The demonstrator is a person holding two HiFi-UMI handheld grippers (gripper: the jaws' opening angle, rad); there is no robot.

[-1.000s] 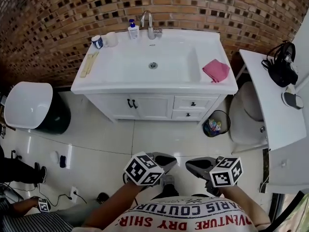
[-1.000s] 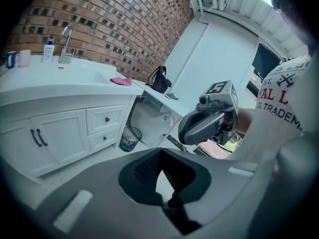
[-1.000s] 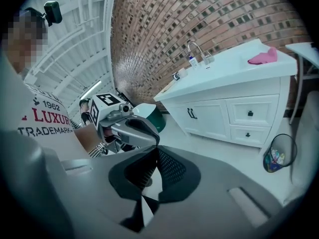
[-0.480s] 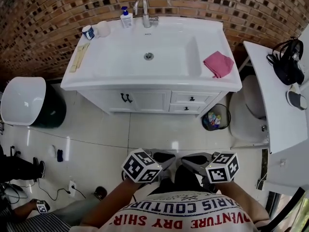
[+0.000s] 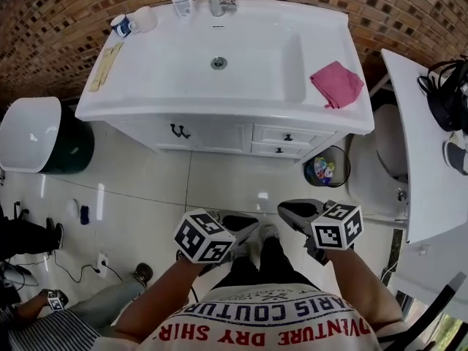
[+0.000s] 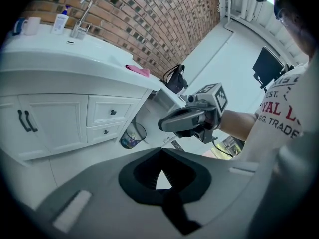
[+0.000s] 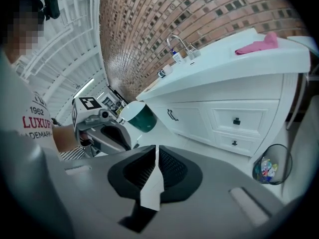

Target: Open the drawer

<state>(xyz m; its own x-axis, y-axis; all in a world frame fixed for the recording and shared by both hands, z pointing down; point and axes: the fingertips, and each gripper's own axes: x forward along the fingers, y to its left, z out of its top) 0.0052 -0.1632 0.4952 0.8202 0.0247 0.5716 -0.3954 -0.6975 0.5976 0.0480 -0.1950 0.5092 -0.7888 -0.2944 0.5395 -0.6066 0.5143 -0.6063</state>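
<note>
The white vanity (image 5: 110,108) has two small drawers at its right front, an upper drawer (image 5: 288,137) and a lower drawer (image 5: 278,151), each with a dark knob, both closed. The drawers also show in the left gripper view (image 6: 113,112) and the right gripper view (image 7: 236,121). My left gripper (image 5: 245,224) hangs over the floor well short of the vanity, its jaws shut and empty (image 6: 160,151). Beside it, my right gripper (image 5: 292,210) points toward the drawers. Its jaws are opening, with a thin slit and nothing between them (image 7: 155,147).
A small bin of colourful rubbish (image 5: 325,172) stands on the floor right of the drawers. A pink cloth (image 5: 336,82) lies on the counter. A white-lidded green bin (image 5: 33,141) stands to the left, a white side table (image 5: 428,159) to the right. Double doors (image 5: 178,131) sit left of the drawers.
The vanity has come nearer and lower in the head view as the person stepped toward it. Both grippers moved forward and down. The right jaws have started to part.
</note>
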